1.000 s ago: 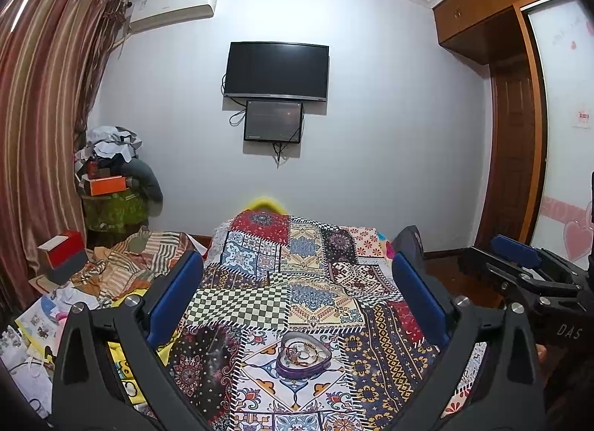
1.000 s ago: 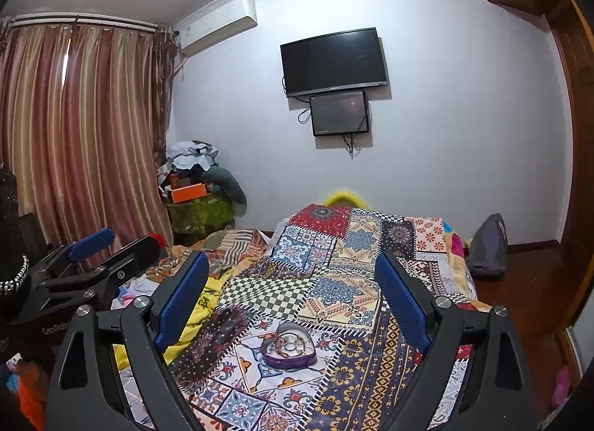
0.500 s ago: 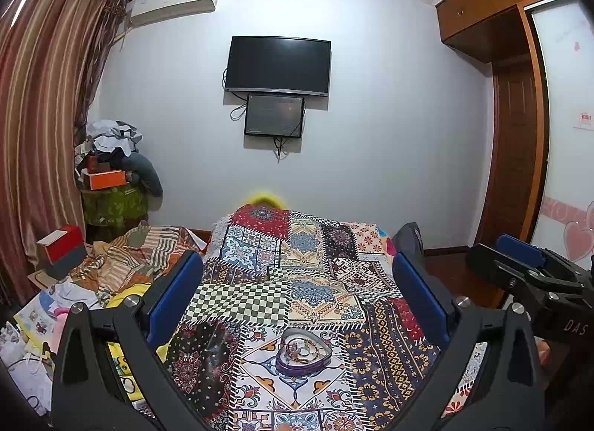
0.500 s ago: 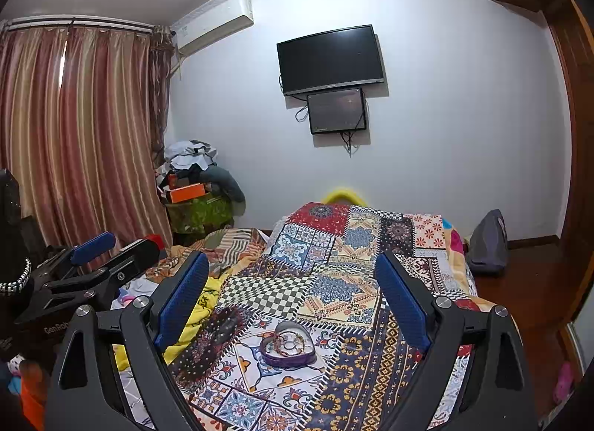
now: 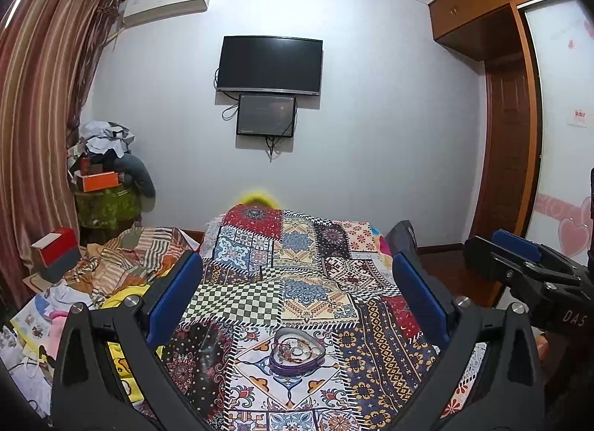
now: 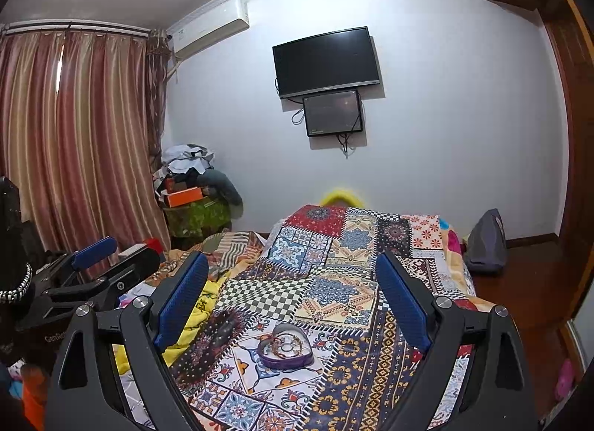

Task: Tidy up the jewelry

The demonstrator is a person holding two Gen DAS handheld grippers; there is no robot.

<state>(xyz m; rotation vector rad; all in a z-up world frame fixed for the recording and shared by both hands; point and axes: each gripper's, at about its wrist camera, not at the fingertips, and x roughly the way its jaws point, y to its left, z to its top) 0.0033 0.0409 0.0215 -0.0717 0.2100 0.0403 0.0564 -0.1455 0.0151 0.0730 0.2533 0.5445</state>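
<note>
One heart-shaped jewelry tray (image 5: 296, 351) (image 6: 285, 350), purple-walled, near the bedspread's (image 5: 315, 293) (image 6: 334, 293) near edge (contents too small to count). "DAS" legible on right gripper (image 6: 293, 297). Two screens on wall. Left gripper (image 5: 297, 297) and right: jaws spread, holding nothing.

One purple heart-shaped jewelry tray (image 5: 297, 351) sits on one bed under a patchwork quilt (image 5: 315, 282). Two black tongs with blue pads, left (image 5: 297, 282) and right (image 6: 289, 284), are counted. Two dark screens hang on the wall: one large television (image 5: 270, 64), one smaller monitor (image 5: 266, 115). One white air conditioner (image 5: 165, 11), one orange box (image 5: 101, 181).
</note>
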